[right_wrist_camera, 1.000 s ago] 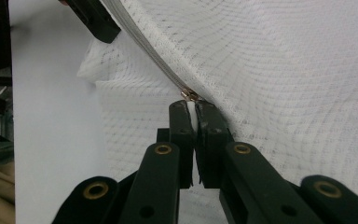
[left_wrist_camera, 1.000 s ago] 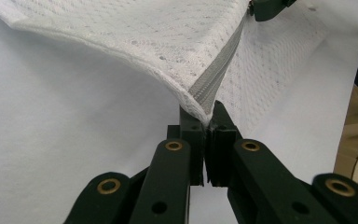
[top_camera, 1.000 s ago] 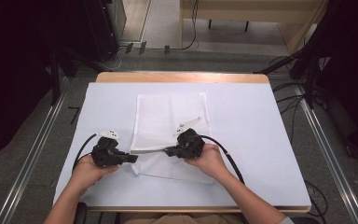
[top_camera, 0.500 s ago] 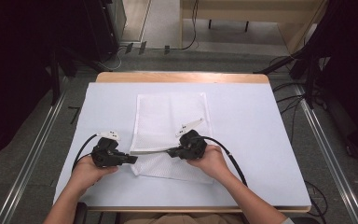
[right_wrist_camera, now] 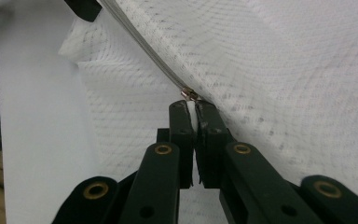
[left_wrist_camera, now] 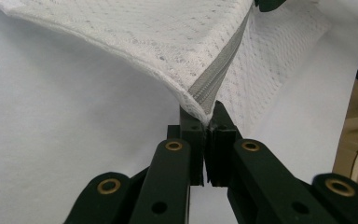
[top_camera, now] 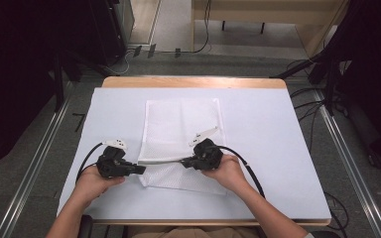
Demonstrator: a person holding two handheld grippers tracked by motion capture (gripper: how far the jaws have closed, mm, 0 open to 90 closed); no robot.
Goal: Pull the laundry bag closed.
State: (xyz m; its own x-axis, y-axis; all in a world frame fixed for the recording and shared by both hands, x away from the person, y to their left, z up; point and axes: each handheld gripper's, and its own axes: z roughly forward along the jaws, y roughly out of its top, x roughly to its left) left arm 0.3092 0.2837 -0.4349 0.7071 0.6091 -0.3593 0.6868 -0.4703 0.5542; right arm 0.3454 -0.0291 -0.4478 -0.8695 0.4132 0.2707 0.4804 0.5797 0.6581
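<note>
Currently, your left gripper (top_camera: 138, 169) is clenched on the near left corner of the white mesh bag (top_camera: 181, 129), at the end of its grey zipper (left_wrist_camera: 219, 77). The left gripper view shows this closely: both black jaws meet on the fabric corner, and the zipper tape runs up and away from them along the lifted edge. Your right gripper (top_camera: 184, 162) is clenched on the zipper's white pull tab (right_wrist_camera: 192, 112), just behind the small metal slider (right_wrist_camera: 188, 94); the right gripper view resolves tab and slider, which the high view cannot. The high view supplies the layout instead: the bag lies flat on the pale blue table cover (top_camera: 278, 148), near the middle, its near edge raised between the two grippers. A strip of mesh lies on the cover nearer to you, under that raised edge. Whether the bag holds anything cannot be told. Farther off, the bag's far end rests flat, short of the wooden table edge (top_camera: 193, 82).
</note>
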